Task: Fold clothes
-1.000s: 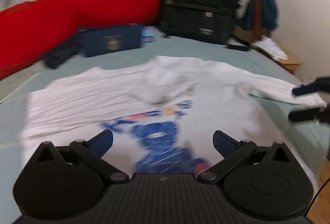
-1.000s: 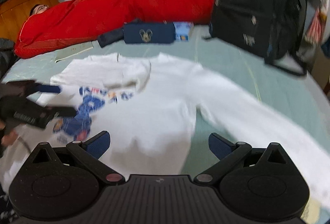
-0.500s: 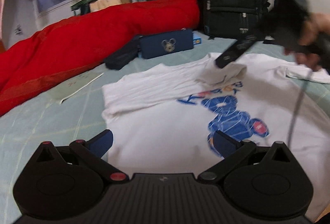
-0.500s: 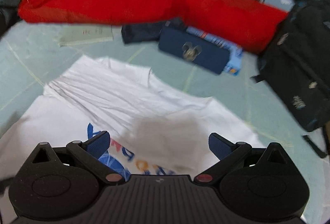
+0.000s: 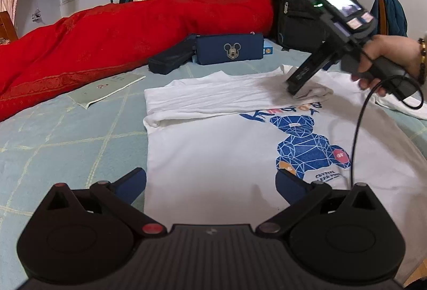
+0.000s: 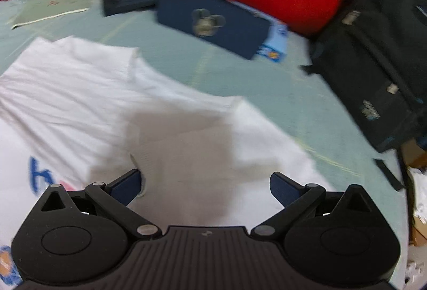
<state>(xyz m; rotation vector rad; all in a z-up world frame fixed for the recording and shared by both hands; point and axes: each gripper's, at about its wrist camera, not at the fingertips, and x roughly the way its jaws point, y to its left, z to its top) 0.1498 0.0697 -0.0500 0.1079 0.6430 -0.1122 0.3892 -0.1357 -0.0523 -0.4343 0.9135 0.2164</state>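
Observation:
A white sweatshirt (image 5: 213, 151) with a blue bear print (image 5: 309, 146) lies flat on the pale green bed sheet (image 5: 66, 146). One sleeve (image 5: 213, 98) is folded across its chest, ending in a ribbed cuff (image 5: 317, 92). My left gripper (image 5: 210, 183) hovers open over the lower hem, holding nothing. A hand (image 5: 387, 55) holds my right gripper (image 5: 292, 88) tilted down onto that cuff. In the right wrist view the right gripper (image 6: 205, 183) is open, with the cuff (image 6: 192, 156) lying between its fingers and the sweatshirt (image 6: 66, 92) spread to the left.
A red quilt (image 5: 106, 39) runs along the back. Beyond the sweatshirt lie a navy Mickey case (image 5: 229, 50), a dark pouch (image 5: 170, 60) and a booklet (image 5: 106, 87). A black backpack (image 5: 307, 4) stands back right. The bed edge (image 5: 416, 258) is at the right.
The right gripper has swung in over the chest and come down onto the folded sleeve's cuff. The left gripper has drawn back toward the hem and steadied.

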